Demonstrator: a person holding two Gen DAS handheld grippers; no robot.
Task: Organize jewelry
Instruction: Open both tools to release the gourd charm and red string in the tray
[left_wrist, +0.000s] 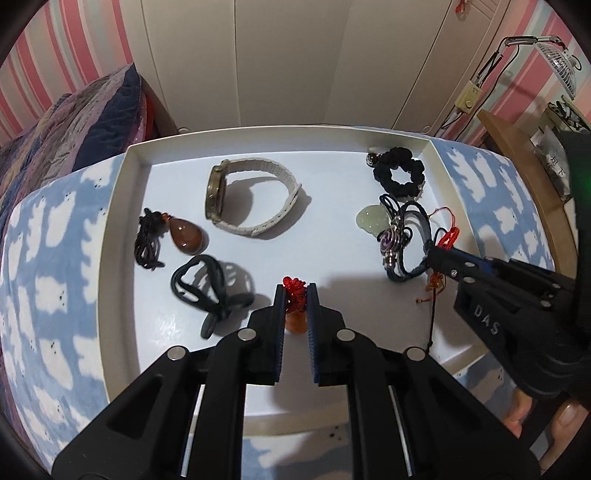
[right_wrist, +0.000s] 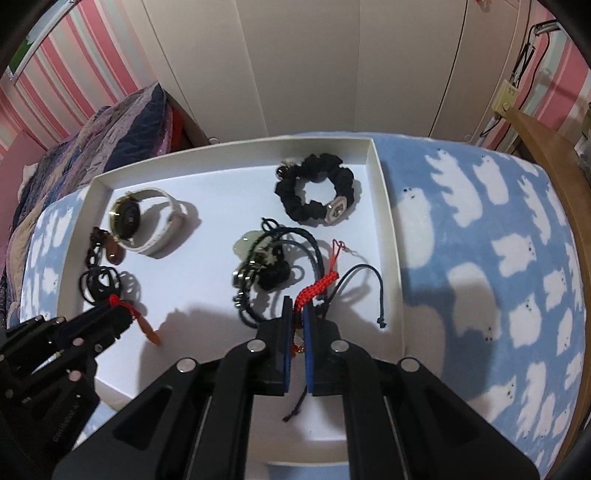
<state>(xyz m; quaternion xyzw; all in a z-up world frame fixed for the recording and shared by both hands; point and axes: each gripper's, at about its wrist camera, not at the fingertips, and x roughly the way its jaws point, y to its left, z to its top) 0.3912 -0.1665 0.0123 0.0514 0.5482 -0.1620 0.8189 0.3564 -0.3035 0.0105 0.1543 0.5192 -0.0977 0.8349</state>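
Both black two-finger grippers stand over the shallow white tray (left_wrist: 122, 206): left gripper (left_wrist: 295, 295) clamps a red knotted charm (left_wrist: 294, 295); right gripper (right_wrist: 297, 314) pinches a red braided cord (right_wrist: 317, 290), beside tangled dark bracelets (right_wrist: 258, 273).

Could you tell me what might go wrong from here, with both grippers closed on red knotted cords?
1. The right gripper pinches a red braided cord lying against the tangled dark bracelets; lifting may drag them along.
2. The left gripper holds a red knot with an orange pendant dangling; it could swing into the black hair ties.
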